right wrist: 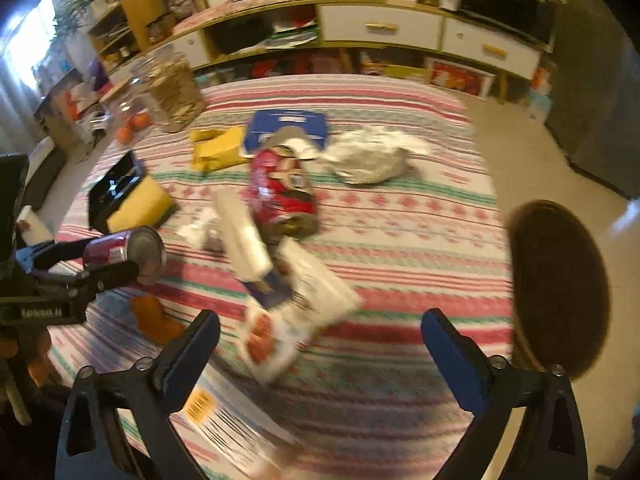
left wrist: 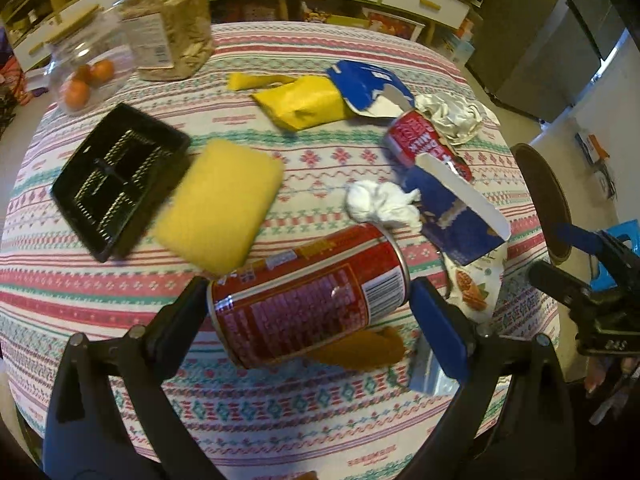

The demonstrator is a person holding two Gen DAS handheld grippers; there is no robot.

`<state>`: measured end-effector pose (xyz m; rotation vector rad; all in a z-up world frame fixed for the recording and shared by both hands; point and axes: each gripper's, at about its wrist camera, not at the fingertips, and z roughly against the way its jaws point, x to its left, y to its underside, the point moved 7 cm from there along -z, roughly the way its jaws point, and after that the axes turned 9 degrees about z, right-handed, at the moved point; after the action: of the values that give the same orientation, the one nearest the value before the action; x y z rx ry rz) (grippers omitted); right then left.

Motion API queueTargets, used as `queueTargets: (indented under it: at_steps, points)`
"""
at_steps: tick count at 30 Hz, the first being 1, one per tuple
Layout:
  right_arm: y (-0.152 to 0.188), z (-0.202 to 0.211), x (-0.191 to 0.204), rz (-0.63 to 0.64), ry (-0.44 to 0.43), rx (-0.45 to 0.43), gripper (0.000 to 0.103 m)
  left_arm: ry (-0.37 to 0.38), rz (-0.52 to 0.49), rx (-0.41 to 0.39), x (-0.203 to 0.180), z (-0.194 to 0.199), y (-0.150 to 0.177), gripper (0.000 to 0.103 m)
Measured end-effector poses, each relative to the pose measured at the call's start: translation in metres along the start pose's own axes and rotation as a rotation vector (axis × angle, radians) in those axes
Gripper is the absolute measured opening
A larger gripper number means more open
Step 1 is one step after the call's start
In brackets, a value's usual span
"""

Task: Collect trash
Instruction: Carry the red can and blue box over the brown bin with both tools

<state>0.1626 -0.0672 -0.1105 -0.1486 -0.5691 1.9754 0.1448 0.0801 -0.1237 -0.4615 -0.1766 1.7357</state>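
My left gripper (left wrist: 312, 312) is shut on a red can (left wrist: 304, 296), held sideways above the striped tablecloth (left wrist: 280, 408); the right wrist view shows the same can (right wrist: 120, 250) at the left. My right gripper (right wrist: 322, 340) is open over an almond packet (right wrist: 268, 344), with nothing touching its pads, and it shows at the right edge of the left wrist view (left wrist: 546, 250). More litter lies beyond: a crushed red can (left wrist: 420, 140), a white tissue (left wrist: 380, 204), torn blue carton pieces (left wrist: 456, 216), a yellow bag (left wrist: 304, 104) and a crumpled silvery wrapper (left wrist: 452, 116).
A black tray (left wrist: 116, 176) and a yellow sponge (left wrist: 220, 200) lie at the left, with two clear jars (left wrist: 172, 28) behind. A round brown seat (right wrist: 560, 288) stands off the table's right edge. A printed sheet (right wrist: 224, 420) lies under my right gripper's left finger.
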Motion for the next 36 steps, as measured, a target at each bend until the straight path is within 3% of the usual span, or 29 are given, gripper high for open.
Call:
queueTargets:
  at_steps: [5,10,13,16,27,36]
  points:
    - [-0.012,-0.024,0.022,0.041,-0.053,0.012,0.069,-0.012,0.012,0.0,0.014,0.002,0.004,0.098]
    - [-0.019,-0.038,0.025,0.042,-0.081,-0.002,0.055,-0.018,0.027,0.002,0.023,0.003,0.005,0.098]
    - [-0.021,-0.04,0.026,0.044,-0.112,-0.001,0.031,-0.017,0.031,0.0,0.023,0.003,0.005,0.098]
    - [-0.023,-0.036,0.027,0.046,-0.138,-0.013,0.024,-0.011,0.034,-0.006,0.021,0.005,0.003,0.098]
    - [-0.027,0.026,0.02,0.055,-0.186,-0.13,0.022,0.028,0.005,-0.06,-0.005,0.024,-0.001,0.098]
    - [0.009,0.085,-0.098,-0.128,-0.005,-0.188,0.022,0.062,-0.051,-0.07,-0.057,0.024,0.0,0.098]
